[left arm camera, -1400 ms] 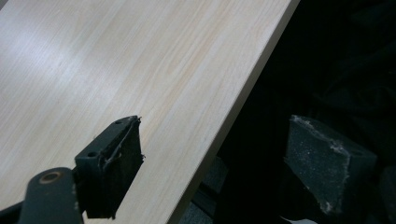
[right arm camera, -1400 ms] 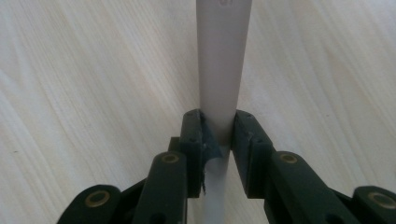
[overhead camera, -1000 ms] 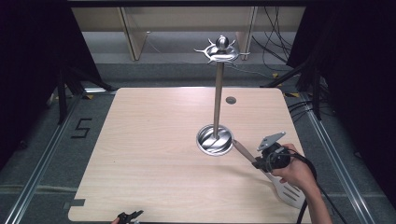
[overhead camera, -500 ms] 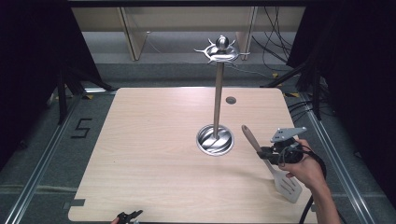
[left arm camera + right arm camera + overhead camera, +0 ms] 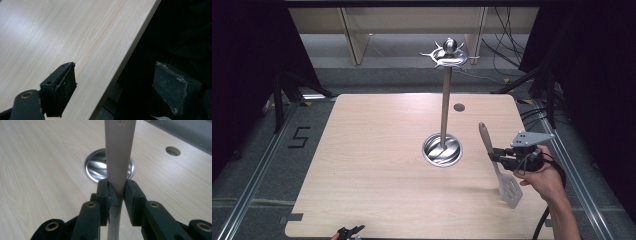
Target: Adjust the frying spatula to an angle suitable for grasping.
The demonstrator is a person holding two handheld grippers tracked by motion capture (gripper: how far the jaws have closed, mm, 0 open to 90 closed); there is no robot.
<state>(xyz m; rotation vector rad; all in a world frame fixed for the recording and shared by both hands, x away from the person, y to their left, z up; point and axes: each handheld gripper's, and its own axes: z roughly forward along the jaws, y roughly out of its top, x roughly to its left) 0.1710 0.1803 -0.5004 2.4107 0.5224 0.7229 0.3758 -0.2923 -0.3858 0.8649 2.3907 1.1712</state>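
At the near edge of the counter (image 5: 377, 150), the left tongs (image 5: 348, 233) barely poke into the high view; their own camera shows the two pads (image 5: 61, 88) spread wide with nothing between them, one over the wood and the other past the counter's edge, so they sit released and idle. Farther in on the right side, the right tongs (image 5: 496, 156) are clenched on the spatula (image 5: 498, 165), gripping its pale handle about midway; in the right gripper view the handle (image 5: 119, 157) rises straight up between the closed jaws. The spatula appears lifted off the counter, its slotted blade hanging down toward the person and its handle end tipped up and away, toward the rack. The right hand (image 5: 544, 176) holds its tool roughly level, knuckles to the right, forearm coming in from the bottom corner. Beyond, near the middle of the counter, stands the rack (image 5: 443, 115), a steel pole on a round base, with a crown of hooks (image 5: 448, 55) at the top, all seemingly bare. The pick-up therefore looks done; what remains, by this reading, is to raise the spatula, bring its handle end up to a hook, and hang it, which calls for a good climb since the hooks sit well above the hand.
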